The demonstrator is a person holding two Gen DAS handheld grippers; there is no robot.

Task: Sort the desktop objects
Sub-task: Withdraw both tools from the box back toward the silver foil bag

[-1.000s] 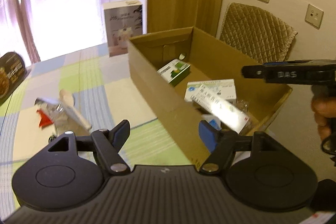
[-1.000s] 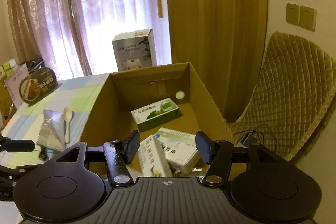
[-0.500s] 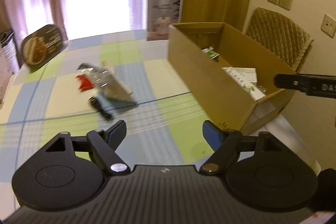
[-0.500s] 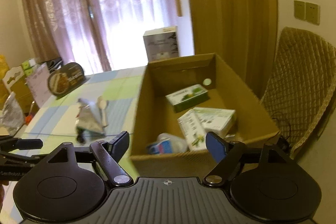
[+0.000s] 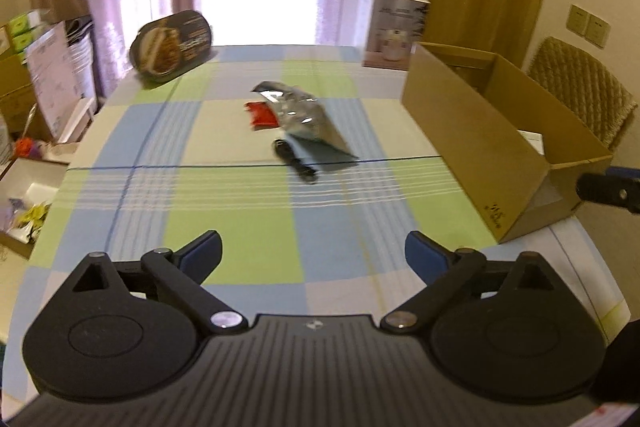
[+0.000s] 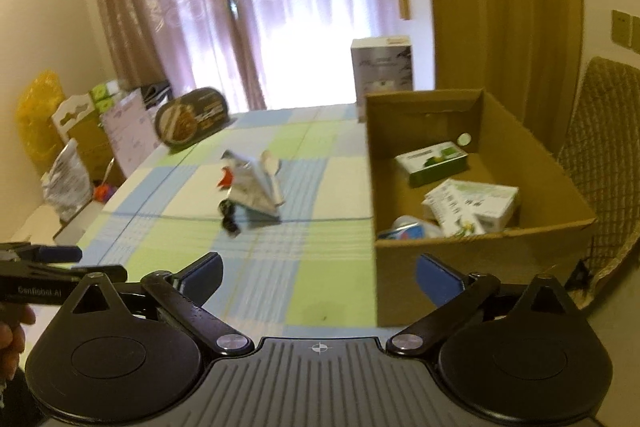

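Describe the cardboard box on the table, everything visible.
The cardboard box is plain brown, rectangular and open-topped, standing upright along the table's right edge. A small round hole shows in its far wall. Inside lie a green-and-white carton, a larger white carton and a blurred white and blue item. Neither gripper touches it.

Left tongs (image 5: 313, 253) spread wide and empty, right tongs (image 6: 318, 273) likewise, apparently side by side
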